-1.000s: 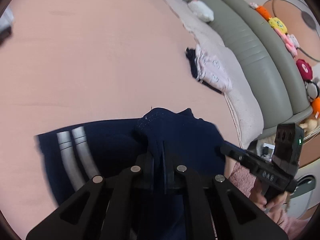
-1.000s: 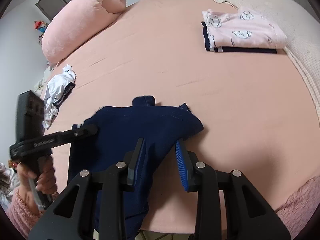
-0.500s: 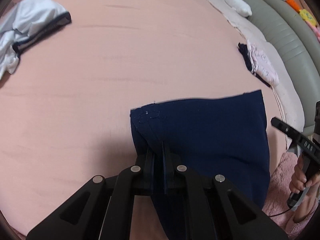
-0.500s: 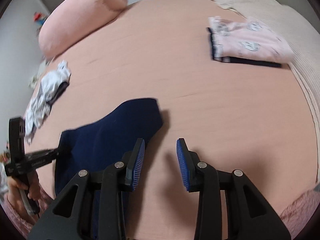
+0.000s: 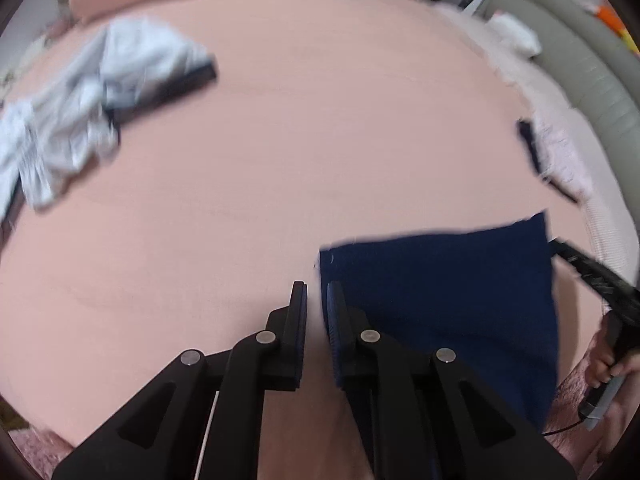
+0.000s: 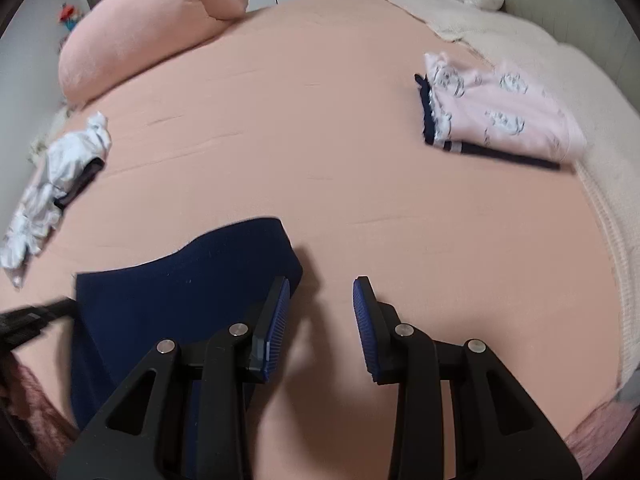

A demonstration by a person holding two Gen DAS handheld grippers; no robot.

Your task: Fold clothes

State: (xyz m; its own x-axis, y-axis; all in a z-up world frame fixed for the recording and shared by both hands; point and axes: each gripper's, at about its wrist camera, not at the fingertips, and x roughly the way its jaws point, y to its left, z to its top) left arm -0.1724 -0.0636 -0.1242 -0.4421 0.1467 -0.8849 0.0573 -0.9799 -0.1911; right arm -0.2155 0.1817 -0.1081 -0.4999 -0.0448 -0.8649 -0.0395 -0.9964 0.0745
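Left wrist view: folding navy garment (image 5: 440, 300) on bed (image 5: 320, 140).
Lying crumpled far left, white clothes (image 5: 80, 112); left gripper (image 5: 316, 300) opening, nothing between; navy piece lying flat just right, soft and limp, likely best pinched at a corner; right gripper (image 6: 320, 292) hanging apart, empty; folded pink stack (image 6: 500, 120) blurring far right; near hem getting cut off.

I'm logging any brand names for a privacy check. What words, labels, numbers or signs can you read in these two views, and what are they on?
No text can be read in either view.
Right tongs: the marking on the body is too blurred to read.
Pink folded garment: printed animal figures only, no lettering visible.
Navy garment: no label or print shows.
White crumpled garment: too blurred to tell.
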